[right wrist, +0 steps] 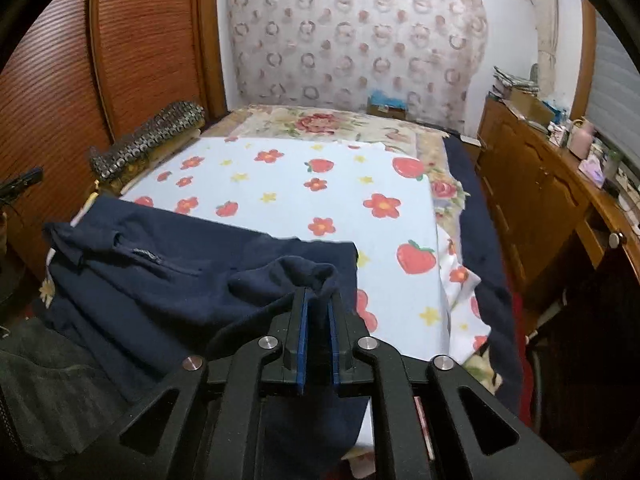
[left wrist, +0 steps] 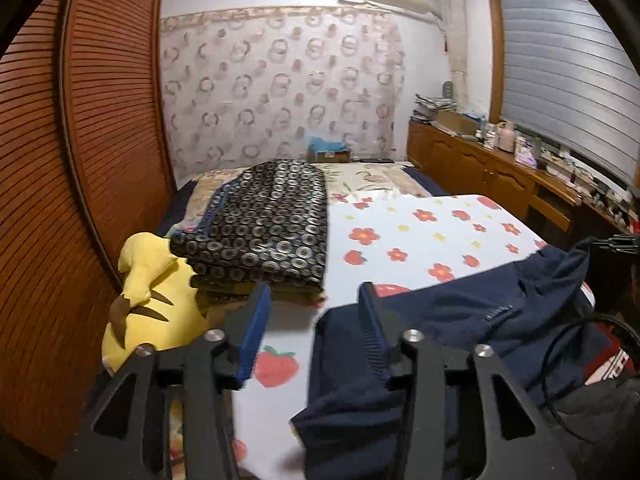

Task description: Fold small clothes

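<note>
A navy blue garment (left wrist: pixel 480 320) lies crumpled on the near part of a white sheet printed with strawberries and flowers (left wrist: pixel 420 232). My left gripper (left wrist: pixel 314 296) is open over the garment's left edge. Its right finger (left wrist: pixel 370 312) rests against the cloth, its left finger (left wrist: pixel 256 312) is over bare sheet, and nothing is pinched. In the right wrist view the same garment (right wrist: pixel 160 280) spreads to the left over the sheet (right wrist: pixel 300 184). My right gripper (right wrist: pixel 318 296) is shut on a bunched fold of it, with navy cloth filling the narrow gap between the blue pads.
A folded dark blanket with a ring pattern (left wrist: pixel 264 224) lies on the bed's left side, with a yellow plush toy (left wrist: pixel 152 292) beside it. Louvred wooden wardrobe doors (left wrist: pixel 80 120) stand at the left. A cluttered wooden cabinet (right wrist: pixel 540 200) runs along the right.
</note>
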Tool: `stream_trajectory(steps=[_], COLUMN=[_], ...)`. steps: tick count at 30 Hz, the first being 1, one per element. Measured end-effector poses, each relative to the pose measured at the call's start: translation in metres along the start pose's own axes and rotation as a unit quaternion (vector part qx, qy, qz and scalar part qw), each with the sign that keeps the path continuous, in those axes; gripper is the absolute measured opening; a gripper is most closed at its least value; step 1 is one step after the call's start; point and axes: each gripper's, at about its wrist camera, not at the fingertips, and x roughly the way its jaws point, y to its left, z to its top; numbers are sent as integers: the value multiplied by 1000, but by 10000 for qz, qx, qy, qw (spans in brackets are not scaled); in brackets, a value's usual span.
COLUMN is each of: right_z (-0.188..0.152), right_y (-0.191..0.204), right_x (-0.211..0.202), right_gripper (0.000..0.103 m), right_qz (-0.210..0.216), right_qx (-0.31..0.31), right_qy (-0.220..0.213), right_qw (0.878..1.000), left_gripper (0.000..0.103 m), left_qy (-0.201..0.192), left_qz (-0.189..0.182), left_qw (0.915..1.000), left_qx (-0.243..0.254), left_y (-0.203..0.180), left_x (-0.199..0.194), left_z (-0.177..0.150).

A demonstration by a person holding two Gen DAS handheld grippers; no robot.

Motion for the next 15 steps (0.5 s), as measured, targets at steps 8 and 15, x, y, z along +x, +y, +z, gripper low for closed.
stream_trajectory(steps=[8,15], right_z=[25,21], right_y=[4,0], right_x=[-3,51], right_gripper=[39,54], right_qz=[-181,-146], right_qx=[-31,29], right_qy=[-308,-117], right_qw=[9994,9998], left_gripper=[66,66], left_qy=[-2,367], left_qz=[267,13], left_qw=[9996,9993], left_qx=[-36,-10], left_y=[8,2], left_x=[40,87], left_z=[12,16])
